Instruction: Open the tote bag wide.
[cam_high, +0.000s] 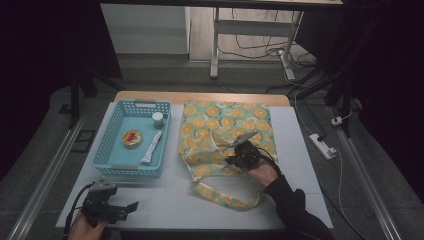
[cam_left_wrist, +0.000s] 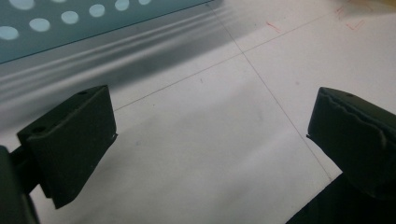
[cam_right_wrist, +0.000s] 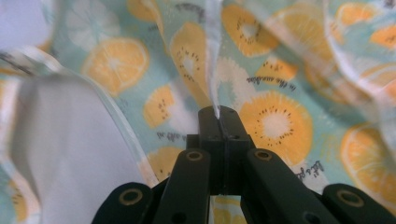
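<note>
A tote bag (cam_high: 225, 125) printed with orange slices on pale green lies flat on the white table, its handle loop (cam_high: 220, 195) trailing toward the front. My right gripper (cam_high: 231, 161) rests on the bag's near edge. In the right gripper view its jaws (cam_right_wrist: 218, 114) are shut on a thin raised fold of the bag's fabric (cam_right_wrist: 275, 126). My left gripper (cam_high: 132, 207) lies at the front left corner of the table. In the left gripper view it (cam_left_wrist: 210, 135) is open, with bare tabletop between its fingers.
A blue perforated basket (cam_high: 112, 165) stands left of the bag and holds a green-capped jar (cam_high: 157, 120), a round red and yellow tin (cam_high: 132, 138) and a white tube (cam_high: 151, 147). The basket's wall (cam_left_wrist: 46, 32) is just ahead of the left gripper. A power strip (cam_high: 322, 146) lies on the floor at the right.
</note>
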